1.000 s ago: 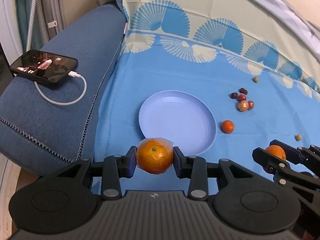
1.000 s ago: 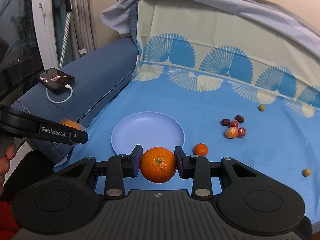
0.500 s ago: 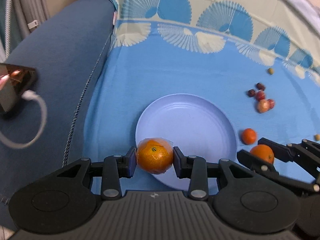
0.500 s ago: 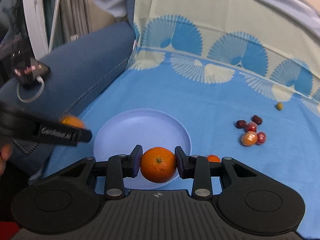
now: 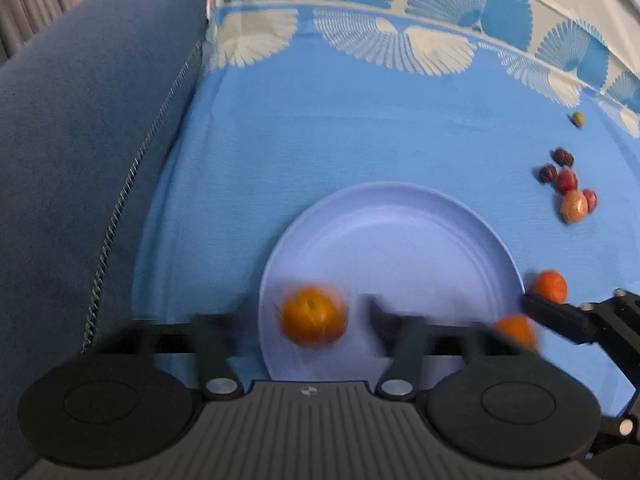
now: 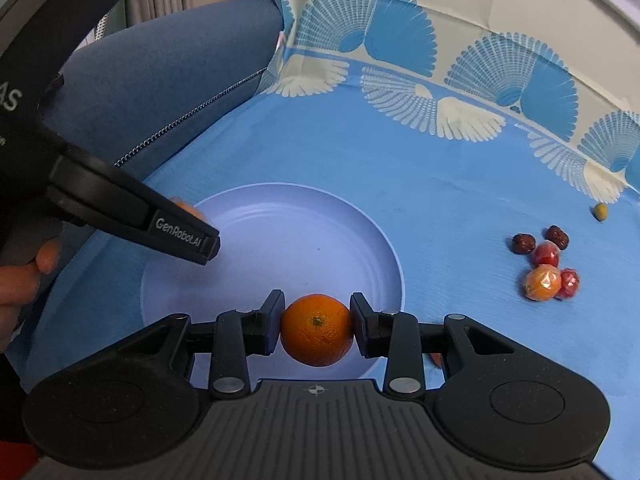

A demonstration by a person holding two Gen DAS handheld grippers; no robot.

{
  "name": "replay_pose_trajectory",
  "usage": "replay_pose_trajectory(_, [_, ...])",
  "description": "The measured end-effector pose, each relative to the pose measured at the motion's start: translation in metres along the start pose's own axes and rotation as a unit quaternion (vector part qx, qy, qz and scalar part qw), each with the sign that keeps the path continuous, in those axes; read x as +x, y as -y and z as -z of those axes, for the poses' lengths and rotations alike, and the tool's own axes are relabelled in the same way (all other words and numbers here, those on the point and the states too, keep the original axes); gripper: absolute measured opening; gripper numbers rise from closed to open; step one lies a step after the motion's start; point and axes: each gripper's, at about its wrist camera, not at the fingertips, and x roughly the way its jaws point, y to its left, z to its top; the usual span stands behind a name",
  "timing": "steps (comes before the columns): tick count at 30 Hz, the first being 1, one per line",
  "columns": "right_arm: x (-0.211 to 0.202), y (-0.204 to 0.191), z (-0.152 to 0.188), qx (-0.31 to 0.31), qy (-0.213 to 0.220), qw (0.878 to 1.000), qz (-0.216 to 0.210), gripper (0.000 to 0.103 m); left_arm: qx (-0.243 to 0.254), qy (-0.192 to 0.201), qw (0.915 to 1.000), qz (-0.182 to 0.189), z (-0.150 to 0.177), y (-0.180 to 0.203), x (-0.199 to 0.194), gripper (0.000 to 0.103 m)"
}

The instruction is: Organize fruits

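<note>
Plate point(image 6: 272, 248) middle free; left tongs point(image 6: 200, 240) over left rim.

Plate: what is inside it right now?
Over the plate a blurred orange sits between the opening left gripper. Whether it touches the plate is unclear; the near rim is hidden.

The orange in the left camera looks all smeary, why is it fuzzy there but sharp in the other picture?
Left wrist view: the wrapped orange and the left gripper, whose jaws are opening, show motion smear above the plate. Right wrist view: the other orange sits crisp between the right gripper pads, also starting to open. Both views bend straight edges: fisheye.
</note>
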Motion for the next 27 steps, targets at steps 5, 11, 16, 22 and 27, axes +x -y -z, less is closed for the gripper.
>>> replay_pose_trajectory(5, [-0.012,0.002,-0.001,0.002,0.018,1.0,0.017,0.091,0.035,0.046,0.9983,-0.011,0.004,0.007,-0.028,0.103])
replay_pose_trajectory(11, [-0.052,0.005,0.018,0.051,-0.019,0.999,-0.01,0.097,0.027,0.039,0.9987,-0.021,0.042,-0.001,-0.071,0.103])
replay_pose_trajectory(16, [-0.091,-0.007,0.039,0.05,-0.038,0.998,-0.019,0.1,0.007,0.025,0.9991,-0.034,0.078,-0.006,-0.107,0.103])
replay_pose_trajectory(22, [-0.137,-0.01,0.045,0.043,0.014,0.999,0.026,0.102,-0.008,0.05,0.9976,-0.047,0.102,-0.004,-0.147,0.103])
replay_pose_trajectory(27, [-0.169,-0.009,0.055,0.047,0.047,0.997,0.042,0.102,-0.012,0.079,0.9962,-0.033,0.104,0.007,-0.177,0.103])
